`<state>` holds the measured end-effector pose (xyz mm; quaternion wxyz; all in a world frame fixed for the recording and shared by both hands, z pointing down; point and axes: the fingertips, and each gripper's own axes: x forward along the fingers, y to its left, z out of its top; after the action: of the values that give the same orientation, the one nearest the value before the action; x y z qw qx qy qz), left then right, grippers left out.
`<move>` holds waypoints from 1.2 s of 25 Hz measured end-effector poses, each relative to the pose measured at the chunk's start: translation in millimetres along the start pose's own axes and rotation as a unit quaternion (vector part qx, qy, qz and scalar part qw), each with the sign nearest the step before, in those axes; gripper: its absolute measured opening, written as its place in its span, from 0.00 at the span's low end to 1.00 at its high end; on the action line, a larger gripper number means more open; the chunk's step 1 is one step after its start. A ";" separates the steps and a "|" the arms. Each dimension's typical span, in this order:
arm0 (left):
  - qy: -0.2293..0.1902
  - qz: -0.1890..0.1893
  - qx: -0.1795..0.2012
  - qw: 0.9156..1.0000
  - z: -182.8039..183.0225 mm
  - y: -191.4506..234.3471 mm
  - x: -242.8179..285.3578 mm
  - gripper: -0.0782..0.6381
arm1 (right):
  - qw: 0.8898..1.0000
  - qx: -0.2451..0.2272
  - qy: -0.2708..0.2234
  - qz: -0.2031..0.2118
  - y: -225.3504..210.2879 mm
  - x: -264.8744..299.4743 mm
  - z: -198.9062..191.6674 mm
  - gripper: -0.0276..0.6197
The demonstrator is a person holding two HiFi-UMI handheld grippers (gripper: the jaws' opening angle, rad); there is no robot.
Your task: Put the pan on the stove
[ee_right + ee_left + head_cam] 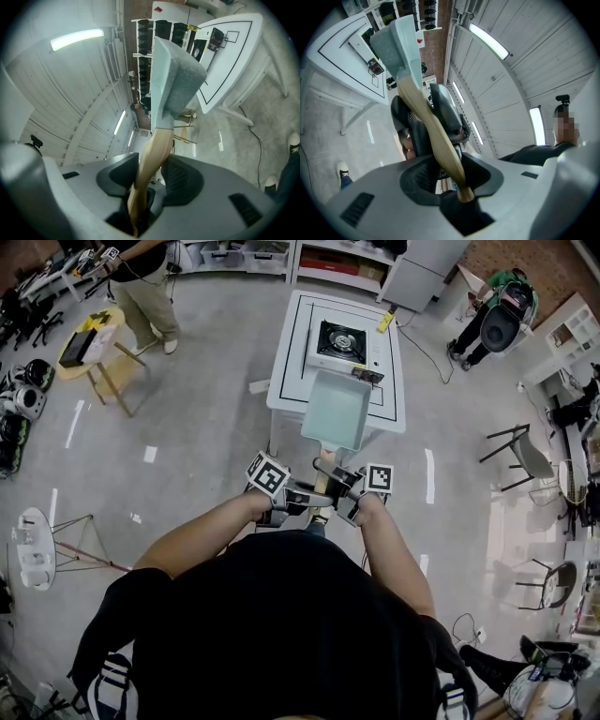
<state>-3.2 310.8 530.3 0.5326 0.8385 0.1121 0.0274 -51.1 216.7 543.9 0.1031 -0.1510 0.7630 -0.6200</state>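
Note:
A pale green square pan point(337, 409) with a wooden handle point(324, 468) hangs in the air over the near edge of the white table point(286, 381). Both grippers clamp the handle from opposite sides. My left gripper point(312, 499) is shut on it, and my right gripper point(337, 491) is shut on it too. The black-topped portable stove point(339, 341) stands on the table beyond the pan. In the left gripper view the handle point(436, 140) runs between the jaws of the left gripper point(445, 176) up to the pan point(396, 42). The right gripper view shows the same handle point(152, 159) and pan point(176, 89).
A wooden stool point(94, 348) with items on it stands at the back left, with a person point(145, 287) beside it. Another person point(497, 320) is at the back right. Chairs point(520, 451) line the right side. Shelves run along the far wall.

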 end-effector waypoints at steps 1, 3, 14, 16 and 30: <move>-0.001 0.002 0.001 1.000 1.9 2.0 -0.1 0.31 | 1.000 0.000 0.002 0.002 -1.0 0.8 2.0 0.28; -0.002 0.006 0.001 1.000 3.5 5.6 0.2 0.31 | 1.000 0.000 0.006 0.006 -3.3 1.8 3.9 0.28; -0.005 0.019 -0.007 1.000 14.1 27.1 9.0 0.31 | 1.000 0.006 0.022 0.010 -20.7 -2.4 19.1 0.28; -0.006 0.021 -0.011 1.000 28.4 35.3 15.8 0.31 | 1.000 0.014 0.026 0.009 -25.2 -6.0 34.6 0.28; -0.030 0.034 -0.034 0.998 94.8 85.8 42.7 0.31 | 0.998 0.038 0.052 0.009 -59.6 -17.7 108.7 0.27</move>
<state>67.6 201.1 563.4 0.5627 0.8237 0.0664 0.0243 9.1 112.5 578.7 0.0744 -0.1077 0.7442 -0.6550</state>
